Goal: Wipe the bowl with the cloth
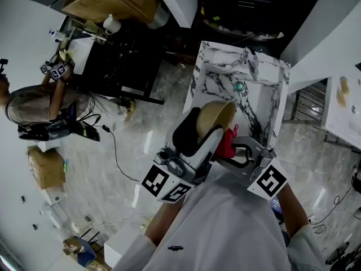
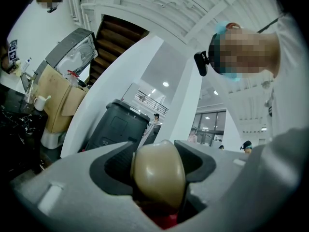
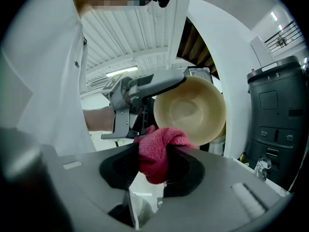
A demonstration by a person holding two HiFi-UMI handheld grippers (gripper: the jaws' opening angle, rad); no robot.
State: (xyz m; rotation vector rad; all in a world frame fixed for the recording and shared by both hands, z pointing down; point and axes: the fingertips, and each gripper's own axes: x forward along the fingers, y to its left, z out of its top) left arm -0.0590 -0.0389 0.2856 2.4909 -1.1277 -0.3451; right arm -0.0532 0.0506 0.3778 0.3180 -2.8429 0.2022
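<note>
Ahead of right gripper (image 3: 153, 161), clamped on soft red cloth (image 3: 155, 151), left gripper (image 2: 157, 164) pinches bowl (image 3: 190, 111) by rim; likely rigid, light, slippery.

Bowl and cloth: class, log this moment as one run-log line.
left gripper: shut on bowl rim | right gripper: shut on red cloth | red cloth at bowl's lower rim, contact unclear | wiping: cannot tell

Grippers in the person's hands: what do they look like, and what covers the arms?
The left gripper and right gripper are light grey plastic, each claw lined with black pads. Each carries a white cube printed with black square markers. The person wears white sleeves.
</note>
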